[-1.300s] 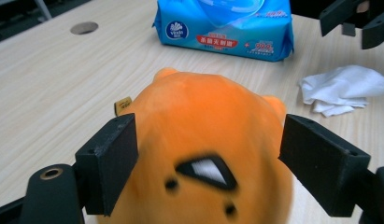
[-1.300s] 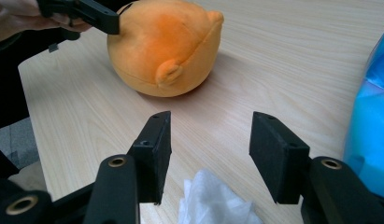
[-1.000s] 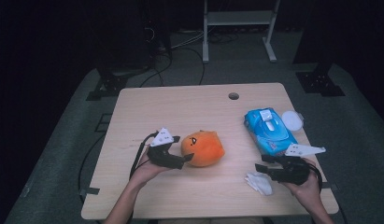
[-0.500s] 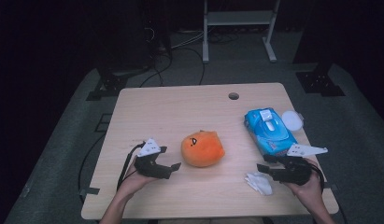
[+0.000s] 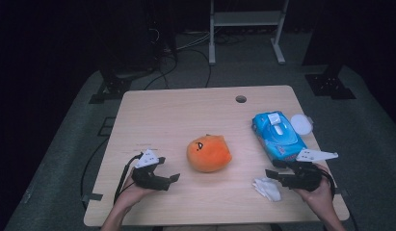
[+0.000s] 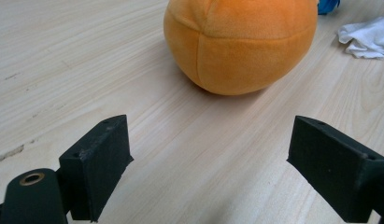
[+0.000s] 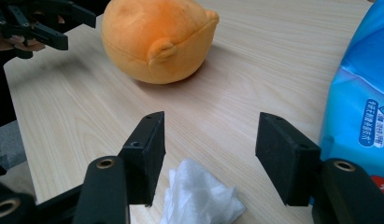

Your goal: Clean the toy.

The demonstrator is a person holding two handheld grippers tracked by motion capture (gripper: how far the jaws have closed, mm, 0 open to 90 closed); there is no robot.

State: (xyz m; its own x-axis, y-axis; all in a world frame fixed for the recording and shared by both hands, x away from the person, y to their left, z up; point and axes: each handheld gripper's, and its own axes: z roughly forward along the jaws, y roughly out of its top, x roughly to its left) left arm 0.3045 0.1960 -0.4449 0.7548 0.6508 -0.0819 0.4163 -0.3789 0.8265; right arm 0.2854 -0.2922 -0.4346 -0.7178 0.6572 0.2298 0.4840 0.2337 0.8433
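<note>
Left gripper point(image 5: 172, 177) is sitting low over the pale wooden table point(image 5: 186, 115) near the front edge, jaws spread wide with nothing between them, just bare wood grain in its own view point(image 6: 208, 158). It's pointed at the round orange plush toy with a little stitched face point(image 5: 209, 153), which sits roughly mid-table, a bit toward the person's side. Gripper and plush are near each other but clearly apart; there's a strip of table between them in the left gripper view, where the toy point(image 6: 241, 42) looms right ahead.

Right gripper point(image 5: 271, 174) is over on the other side, also near the front edge, jaws parted to a medium gap and empty point(image 7: 208, 144). Right at its tips lies a crumpled white tissue point(image 5: 268, 188) (can't tell if the jaws actually touch it, looks like just beside). In the right gripper view the tissue point(image 7: 199, 196) lies on the table below the gap between the jaws.

Just behind the right hand is a blue soft pack of wet wipes point(image 5: 278, 134), and past that a small round white lid-looking thing point(image 5: 301, 124) near the table's right edge.
</note>
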